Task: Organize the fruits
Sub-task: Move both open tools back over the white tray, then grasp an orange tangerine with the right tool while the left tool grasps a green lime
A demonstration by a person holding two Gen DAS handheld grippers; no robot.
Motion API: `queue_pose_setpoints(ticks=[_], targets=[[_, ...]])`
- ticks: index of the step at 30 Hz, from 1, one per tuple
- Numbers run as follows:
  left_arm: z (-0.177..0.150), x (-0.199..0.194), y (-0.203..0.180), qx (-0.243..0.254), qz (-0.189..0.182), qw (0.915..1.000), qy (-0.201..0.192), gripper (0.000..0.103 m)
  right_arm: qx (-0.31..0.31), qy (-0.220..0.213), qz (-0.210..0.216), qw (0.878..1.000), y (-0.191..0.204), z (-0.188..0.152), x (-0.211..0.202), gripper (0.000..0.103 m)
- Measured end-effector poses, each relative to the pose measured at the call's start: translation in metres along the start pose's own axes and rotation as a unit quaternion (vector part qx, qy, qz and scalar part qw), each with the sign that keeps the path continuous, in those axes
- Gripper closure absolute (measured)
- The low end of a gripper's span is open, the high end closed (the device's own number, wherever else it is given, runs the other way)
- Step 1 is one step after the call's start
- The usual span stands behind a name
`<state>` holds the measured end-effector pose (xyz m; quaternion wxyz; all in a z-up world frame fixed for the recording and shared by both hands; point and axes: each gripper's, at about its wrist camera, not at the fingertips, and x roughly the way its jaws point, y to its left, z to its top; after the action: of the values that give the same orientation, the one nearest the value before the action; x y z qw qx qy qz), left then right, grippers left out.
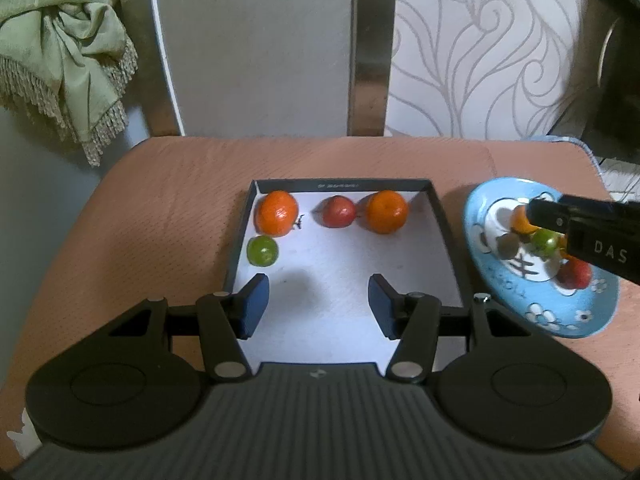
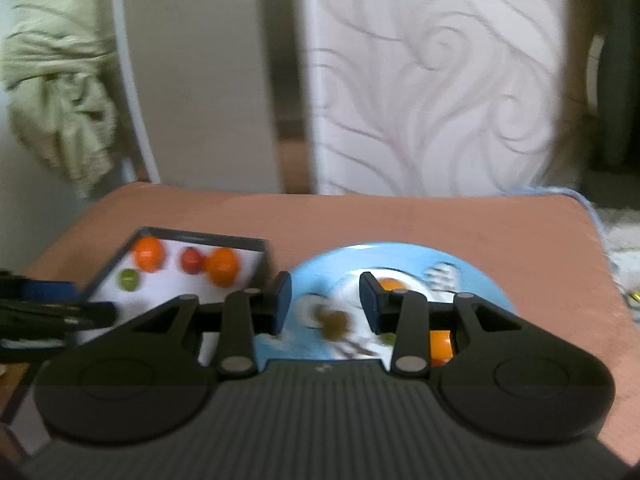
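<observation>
The left gripper (image 1: pixel 318 304) waits spread and empty over the box (image 1: pixel 436 208). The right gripper (image 2: pixel 324 306), fingers parted, hangs above the plate (image 2: pixel 320 272), likely choosing fruit.

Right gripper above the blue plate, box of fruit to its left

The blurred right-wrist view shows the right gripper (image 2: pixel 324 304) with its jaws spread apart over the blue plate (image 2: pixel 320 268), nothing between them. A brownish fruit (image 2: pixel 336 322) lies on the plate between the jaws; an orange fruit (image 2: pixel 390 284) shows behind the right jaw and another orange one (image 2: pixel 440 346) under the linkage. Left of the plate, the black-rimmed box (image 2: pixel 200 238) holds two oranges (image 2: pixel 149 255), a red fruit (image 2: pixel 191 261) and a green fruit (image 2: pixel 128 280). The left gripper (image 2: pixel 48 308) enters at the left edge. Both containers sit on the pinkish table (image 2: pixel 520 248).
</observation>
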<state>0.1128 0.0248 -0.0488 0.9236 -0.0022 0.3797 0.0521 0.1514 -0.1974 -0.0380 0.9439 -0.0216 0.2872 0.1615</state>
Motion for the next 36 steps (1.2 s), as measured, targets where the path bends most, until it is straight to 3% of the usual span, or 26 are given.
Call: queue_pose_setpoints(ticks=[5,12,22,36], targets=[[-0.001,0.012,0.006,-0.004,0.011,0.9999,0.004,0.042,-0.032,0.011,0.053,0.998,0.030,0.008,0.013,0.064],[-0.003,0.035,0.010,-0.012,0.032,0.9994,0.007,0.042,-0.069,0.032,0.092,0.993,0.054,0.012,0.034,0.064],[0.006,0.057,0.004,0.008,0.044,0.9990,-0.001,0.042,-0.089,0.056,0.075,0.992,0.060,0.016,0.076,0.062],[0.011,0.086,-0.003,0.050,0.064,0.9967,-0.002,0.038,-0.112,0.090,0.100,0.985,0.068,0.019,0.105,0.063]])
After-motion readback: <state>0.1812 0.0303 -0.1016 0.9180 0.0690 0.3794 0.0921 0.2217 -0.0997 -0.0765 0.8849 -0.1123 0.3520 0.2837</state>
